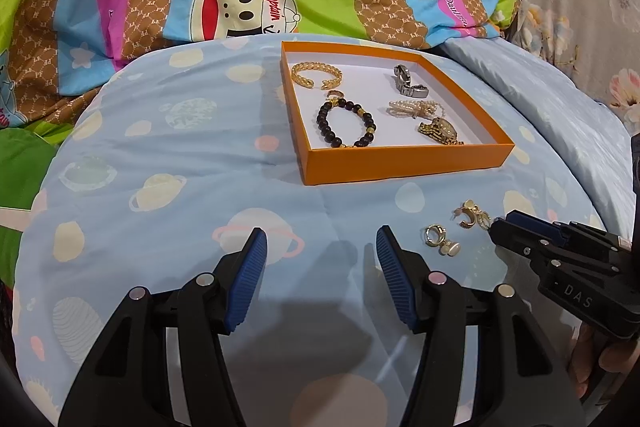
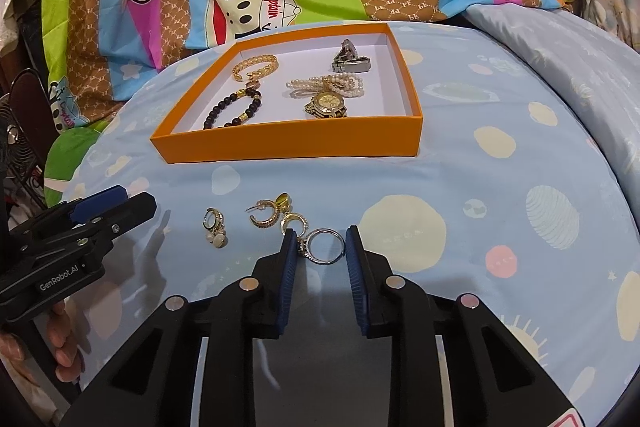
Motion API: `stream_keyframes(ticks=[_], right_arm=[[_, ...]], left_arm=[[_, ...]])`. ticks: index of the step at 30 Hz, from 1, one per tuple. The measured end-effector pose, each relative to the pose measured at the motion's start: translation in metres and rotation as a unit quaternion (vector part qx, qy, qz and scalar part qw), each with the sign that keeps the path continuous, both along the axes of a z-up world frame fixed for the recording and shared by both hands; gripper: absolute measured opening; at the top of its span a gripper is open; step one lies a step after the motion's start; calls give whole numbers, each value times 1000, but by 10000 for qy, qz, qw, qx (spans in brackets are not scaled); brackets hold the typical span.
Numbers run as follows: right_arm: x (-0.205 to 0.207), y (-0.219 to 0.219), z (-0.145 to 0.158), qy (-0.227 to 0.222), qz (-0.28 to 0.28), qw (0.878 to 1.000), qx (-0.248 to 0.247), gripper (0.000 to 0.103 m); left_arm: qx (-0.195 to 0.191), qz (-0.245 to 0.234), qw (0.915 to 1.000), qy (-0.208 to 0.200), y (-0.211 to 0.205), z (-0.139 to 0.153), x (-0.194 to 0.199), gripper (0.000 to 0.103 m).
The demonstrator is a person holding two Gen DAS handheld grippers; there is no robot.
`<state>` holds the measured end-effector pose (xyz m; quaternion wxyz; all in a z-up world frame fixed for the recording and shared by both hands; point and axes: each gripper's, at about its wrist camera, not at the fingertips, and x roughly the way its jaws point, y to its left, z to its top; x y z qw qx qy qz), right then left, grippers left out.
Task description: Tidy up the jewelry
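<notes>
Most of the jewelry is already sitting in the orange box (image 2: 280,147): a gold bracelet (image 2: 256,65), a dark bead bracelet (image 2: 234,109), a silver watch (image 2: 352,61), a pearl strand (image 2: 332,85) and a gold watch (image 2: 326,105) are all lying on its white floor. What is left is lying on the blue blanket (image 2: 460,167) just in front of the box: a silver ring (image 2: 326,247), a gold hoop earring (image 2: 270,213) with another small gold piece touching it, and a pearl drop earring (image 2: 216,229) off to the left of those.

The right claw (image 2: 321,243) is sitting part open with the ring between its pads; the left pad looks to be touching it, but a firm hold is not yet showing. The left claw (image 1: 322,249) is hovering wide open over bare blanket in front of the box, holding nothing.

By my judgement the job is well past halfway, with roughly four small pieces waiting.
</notes>
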<state>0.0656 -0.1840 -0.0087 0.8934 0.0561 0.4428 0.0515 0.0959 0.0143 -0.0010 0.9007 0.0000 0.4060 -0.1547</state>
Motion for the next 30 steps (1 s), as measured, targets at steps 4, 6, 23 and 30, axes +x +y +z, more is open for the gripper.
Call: stream_keyframes(ticks=[4,6,23,30], right_arm=[[-2,-4,1,-60,-41,9999,82,23],[-4,-8,2,-98,-93,9998,145,23],[-13,-26,7,-217,-288,9989,292,23],[-13,-27,6,-190,-279,9989,335,23]], left_arm=[[-69,-101,9999,9,-4,0,-4,57],[-146,-190,9997,40,-9,0,-7,59],[-1,-694,9972,265,-66,-6,0,58],[14,-762,9967,288,-71,-7,1,48]])
